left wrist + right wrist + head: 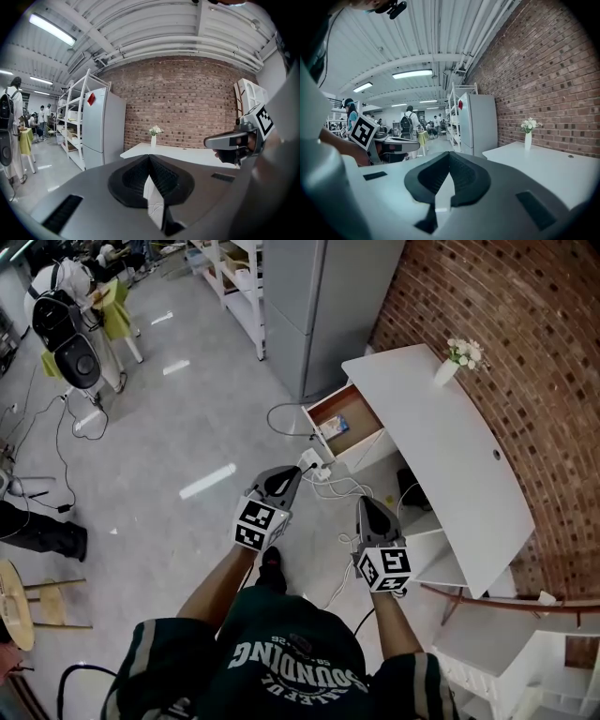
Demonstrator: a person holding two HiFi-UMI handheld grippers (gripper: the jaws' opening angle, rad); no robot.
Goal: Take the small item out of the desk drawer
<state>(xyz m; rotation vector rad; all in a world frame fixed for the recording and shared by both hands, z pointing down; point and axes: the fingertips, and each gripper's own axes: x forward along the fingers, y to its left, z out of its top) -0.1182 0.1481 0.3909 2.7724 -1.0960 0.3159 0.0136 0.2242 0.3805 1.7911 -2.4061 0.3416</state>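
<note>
The white desk point(448, 450) stands against the brick wall, and its drawer point(361, 412) is pulled out toward the floor. A small blue and white item point(335, 426) lies inside the drawer. My left gripper point(292, 475) point(150, 158) is shut and empty, pointing toward the drawer from a short way off over the floor. My right gripper point(367, 504) point(449, 154) is beside it, also shut with nothing between its pads, short of the desk's near edge. In the two gripper views the desk top shows ahead, and the drawer is hidden.
A white vase with flowers point(459, 356) stands on the desk's far end. A power strip with cables point(317, 467) lies on the floor below the drawer. A grey fridge point(319, 306) and shelves stand behind. A wooden stool point(17, 602) and someone's shoe point(67, 540) are at left.
</note>
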